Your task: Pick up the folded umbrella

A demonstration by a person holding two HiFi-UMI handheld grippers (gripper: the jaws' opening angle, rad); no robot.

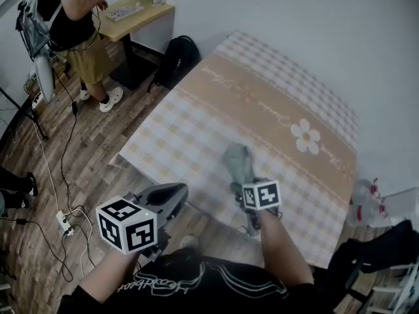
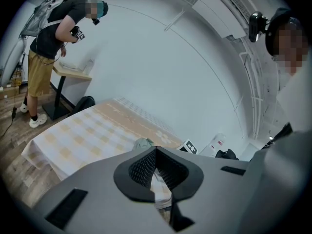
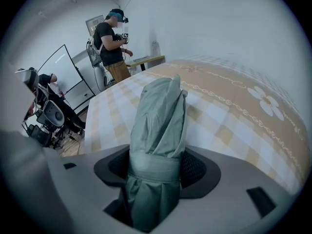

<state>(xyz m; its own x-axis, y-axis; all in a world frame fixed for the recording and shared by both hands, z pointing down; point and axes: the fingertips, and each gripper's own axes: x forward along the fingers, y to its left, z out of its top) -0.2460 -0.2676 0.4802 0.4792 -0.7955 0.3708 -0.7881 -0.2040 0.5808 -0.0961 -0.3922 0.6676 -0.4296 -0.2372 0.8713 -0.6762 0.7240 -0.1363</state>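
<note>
the folded umbrella (image 3: 161, 116), grey-green with its strap wound round it, lies on the checked cloth of the tabletop (image 1: 196, 129). in the head view it sits close to the edge at 6 o'clock, with its length running toward 12 o'clock. the right hand-held gripper (image 3: 156, 167) comes down on it steeply from the 6 o'clock side. in the right gripper view the bundle fills the gap between the jaws, and the ribbed pads lie against the fabric at 3 and 9 o'clock, right at the strap. so the jaws stand wide but closed on the umbrella, though the hold looks light.

the left hand-held gripper (image 2: 155, 155) hovers at about 8 o'clock from the umbrella, out past the tabletop's edge. its jaw tips meet and nothing is between them.

the step in hand looks like the grasp itself, since the far end of the umbrella appears to rest on the cloth and nothing is lifted yet.

the next move probably calls for a firmer squeeze, because the soft folds may give under the pads. after that comes a straight lift toward 12 o'clock in the right gripper view. the free end should be watched for sagging or swinging, as the hold is near one end rather than the middle.
</note>
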